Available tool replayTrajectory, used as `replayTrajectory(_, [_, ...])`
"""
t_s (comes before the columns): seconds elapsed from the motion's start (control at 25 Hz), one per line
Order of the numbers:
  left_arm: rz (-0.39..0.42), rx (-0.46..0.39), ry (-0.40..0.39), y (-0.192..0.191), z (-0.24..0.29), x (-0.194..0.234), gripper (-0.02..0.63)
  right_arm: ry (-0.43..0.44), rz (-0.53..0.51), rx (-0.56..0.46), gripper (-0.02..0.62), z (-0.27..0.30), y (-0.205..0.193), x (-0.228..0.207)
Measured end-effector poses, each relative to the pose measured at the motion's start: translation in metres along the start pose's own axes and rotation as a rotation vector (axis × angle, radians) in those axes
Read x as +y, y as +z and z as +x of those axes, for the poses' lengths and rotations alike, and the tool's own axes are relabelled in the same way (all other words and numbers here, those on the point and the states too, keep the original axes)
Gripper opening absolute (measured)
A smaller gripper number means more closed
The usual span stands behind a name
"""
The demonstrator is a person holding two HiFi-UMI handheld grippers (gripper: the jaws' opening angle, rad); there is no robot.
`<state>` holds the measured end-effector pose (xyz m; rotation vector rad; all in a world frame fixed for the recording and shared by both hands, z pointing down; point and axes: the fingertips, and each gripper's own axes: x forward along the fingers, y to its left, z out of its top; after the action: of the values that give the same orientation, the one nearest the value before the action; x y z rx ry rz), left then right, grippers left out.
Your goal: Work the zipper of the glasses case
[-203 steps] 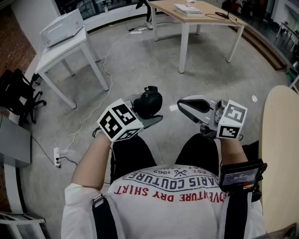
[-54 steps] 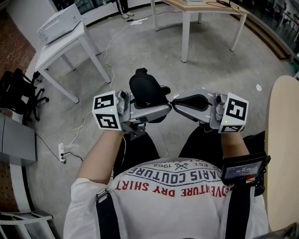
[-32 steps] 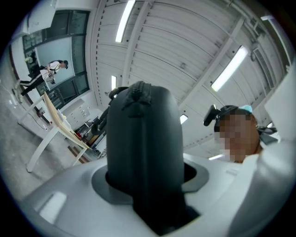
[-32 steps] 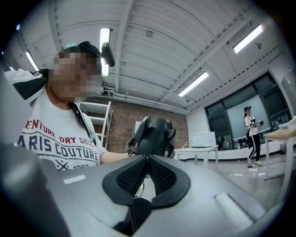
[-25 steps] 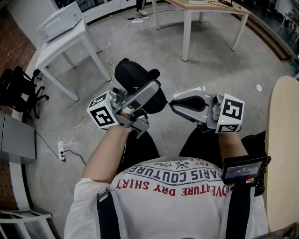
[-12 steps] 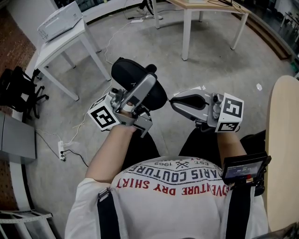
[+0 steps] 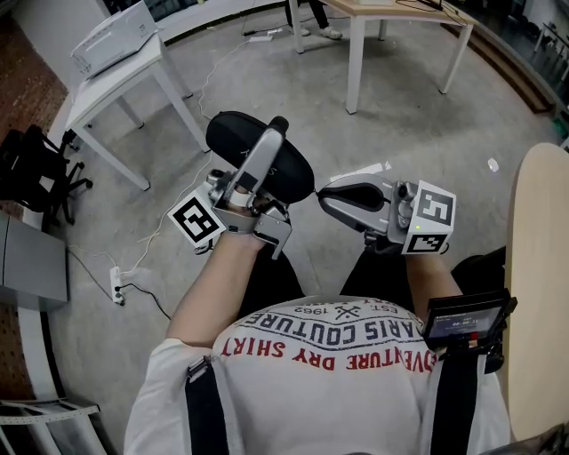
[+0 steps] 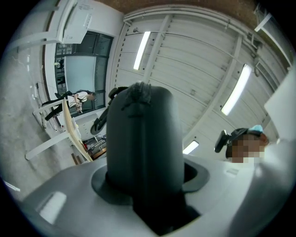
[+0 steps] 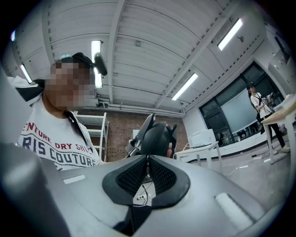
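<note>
A black oval glasses case [image 7: 253,153] is held off the floor in front of the person's lap, with my left gripper [image 7: 272,140] shut on it across its width. In the left gripper view the case [image 8: 143,139] fills the middle and stands up between the jaws. My right gripper [image 7: 322,197] is shut, with its pads together and nothing visible between them. Its tips sit just right of the case's near end; whether they touch it I cannot tell. The right gripper view shows the case [image 9: 157,138] just past the closed tips [image 9: 148,158].
A white table [image 7: 124,80] with a white box [image 7: 114,40] stands at the left, a wooden table [image 7: 391,18] at the back, and a curved wooden tabletop [image 7: 538,293] at the right. A black chair [image 7: 31,178] and a cable with a power strip [image 7: 116,286] lie at left.
My left gripper has turned and swung the case up and to the left, so it now lies more lengthways. The right gripper has shifted slightly left and stays shut.
</note>
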<state>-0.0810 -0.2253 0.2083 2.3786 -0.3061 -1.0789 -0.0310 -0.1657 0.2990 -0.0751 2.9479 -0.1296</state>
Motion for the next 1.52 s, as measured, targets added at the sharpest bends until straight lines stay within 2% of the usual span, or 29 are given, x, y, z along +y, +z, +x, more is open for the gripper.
replayTrajectory(0.4, [-0.067,-0.102,0.065,0.007,-0.011,0.018,0.249,-0.018,0.045,-0.008,0.020,0.008,-0.015,-0.001])
replayTrajectory(0.64, [-0.098,-0.144,0.081,0.007,-0.015,0.024,0.249,-0.003,0.109,-0.022,0.020,0.012,-0.024,0.000])
replayTrajectory(0.8, [-0.129,-0.176,0.093,0.007,-0.017,0.030,0.249,0.000,0.116,-0.015,0.020,0.015,-0.027,0.001])
replayTrajectory(1.12, [-0.076,-0.125,0.101,0.003,-0.016,0.027,0.249,-0.008,0.164,-0.040,0.028,0.016,-0.032,-0.001])
replayTrajectory(1.2, [-0.021,-0.071,0.097,0.000,-0.014,0.022,0.249,-0.018,0.154,-0.029,0.029,0.015,-0.035,-0.001])
replayTrajectory(1.28, [0.091,0.033,0.116,-0.007,-0.013,0.019,0.249,-0.036,0.126,0.000,0.050,0.014,-0.038,-0.002])
replayTrajectory(1.4, [0.354,0.251,0.222,-0.022,-0.017,0.025,0.249,-0.112,0.079,0.035,0.072,0.009,-0.039,-0.013])
replayTrajectory(1.52, [0.598,0.439,0.367,-0.037,-0.030,0.044,0.249,-0.264,0.012,0.058,0.065,-0.006,-0.036,-0.035])
